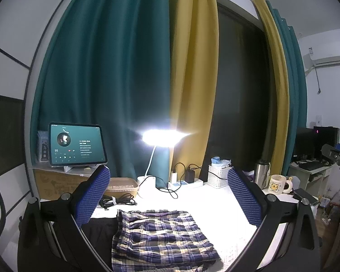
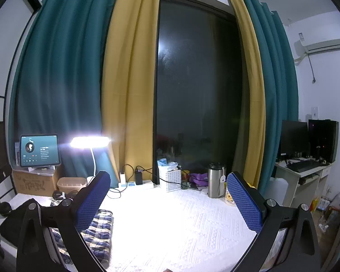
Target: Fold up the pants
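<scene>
Nearest, left hand-held gripper (image 1: pixel 168 196) spread wide above folded pants (image 1: pixel 161 235) lying on white worktop (image 1: pixel 215 206), right hand-held gripper (image 2: pixel 168 200) also spread and empty, pants at its left; farther back, lamp (image 1: pixel 163 137) and tablet (image 1: pixel 77 144).

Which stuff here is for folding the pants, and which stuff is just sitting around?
For the job:
plaid pants, lying folded on the white table cover
left gripper, open
right gripper, open

Just sitting around:
tablet
desk lamp
steel flask
white basket
cartoon mug
coiled black cable
black garment beside the pants
</scene>
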Demonstrator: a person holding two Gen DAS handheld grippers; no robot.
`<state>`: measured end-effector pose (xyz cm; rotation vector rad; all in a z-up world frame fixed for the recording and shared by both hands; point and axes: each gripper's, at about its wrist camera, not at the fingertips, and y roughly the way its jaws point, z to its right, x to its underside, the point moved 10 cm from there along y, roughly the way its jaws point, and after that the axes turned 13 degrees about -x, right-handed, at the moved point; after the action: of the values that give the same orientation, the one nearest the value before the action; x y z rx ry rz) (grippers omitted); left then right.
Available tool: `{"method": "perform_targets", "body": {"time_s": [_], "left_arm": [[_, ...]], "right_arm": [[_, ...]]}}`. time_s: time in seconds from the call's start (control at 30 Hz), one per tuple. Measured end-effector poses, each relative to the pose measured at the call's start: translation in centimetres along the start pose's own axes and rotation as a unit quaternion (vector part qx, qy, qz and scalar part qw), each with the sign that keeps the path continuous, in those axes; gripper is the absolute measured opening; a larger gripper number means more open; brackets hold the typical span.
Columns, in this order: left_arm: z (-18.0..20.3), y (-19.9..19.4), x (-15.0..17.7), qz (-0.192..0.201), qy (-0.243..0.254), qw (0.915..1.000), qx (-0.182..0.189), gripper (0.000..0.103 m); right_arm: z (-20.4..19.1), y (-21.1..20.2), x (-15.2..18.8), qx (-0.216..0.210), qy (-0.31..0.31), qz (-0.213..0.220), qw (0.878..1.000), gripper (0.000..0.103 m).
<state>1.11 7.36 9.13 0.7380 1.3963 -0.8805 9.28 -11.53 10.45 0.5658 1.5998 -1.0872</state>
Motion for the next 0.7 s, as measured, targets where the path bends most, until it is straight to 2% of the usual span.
{"method": "perform_targets", "body": {"time_s": [0.7], "left_arm": [[0.03,-0.12,0.45,-0.006,0.003,1.0,0.001,0.102]], "right_arm": [[-0.15,-0.28,0.73,0.003,0.004,-0.005,1.0,0.103]]}}
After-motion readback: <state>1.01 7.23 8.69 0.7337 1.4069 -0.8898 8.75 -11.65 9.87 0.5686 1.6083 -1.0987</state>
